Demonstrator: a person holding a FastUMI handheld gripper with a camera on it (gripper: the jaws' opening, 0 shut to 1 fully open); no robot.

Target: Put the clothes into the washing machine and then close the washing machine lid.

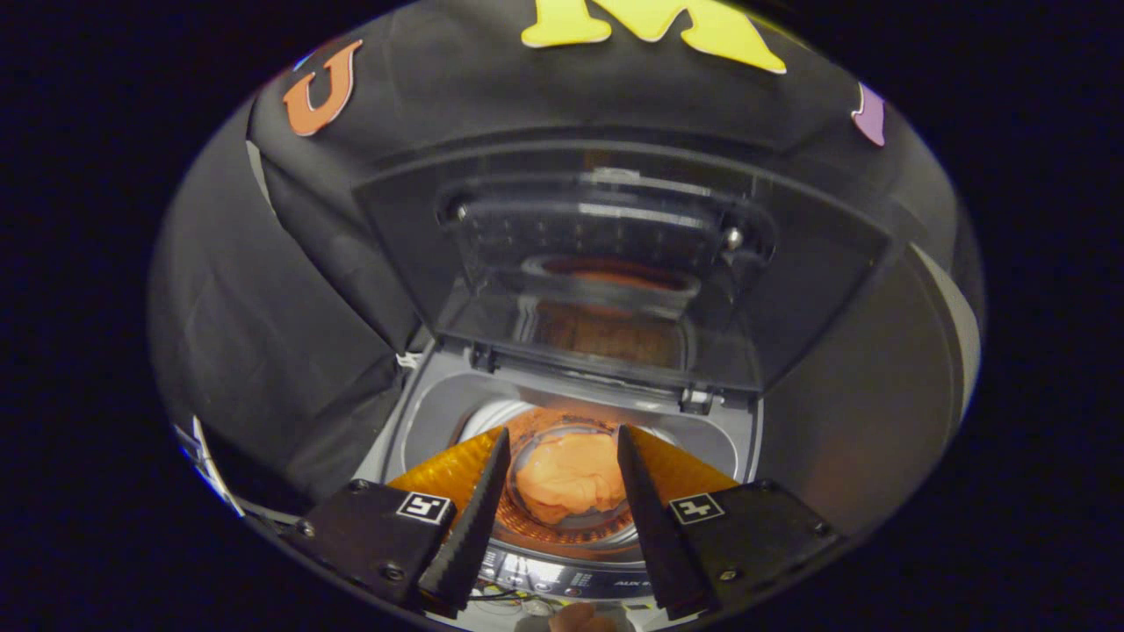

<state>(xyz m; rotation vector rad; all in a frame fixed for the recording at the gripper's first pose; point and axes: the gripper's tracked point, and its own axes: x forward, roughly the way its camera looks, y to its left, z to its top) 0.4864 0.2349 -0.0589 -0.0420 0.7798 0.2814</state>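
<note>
A grey top-loading washing machine (421,421) stands ahead with its lid (615,263) raised upright at the back; the lid's clear window reflects the drum. Down in the drum lies a crumpled orange garment (569,478), seen between my fingers and well below them. My gripper (562,448) hovers over the drum opening, open, with nothing between its fingers.
Black cloth walls close in on the left, right and behind the lid. The machine's control panel (571,581) runs along the near rim, under the fingers. Part of a hand (575,619) shows just below the panel.
</note>
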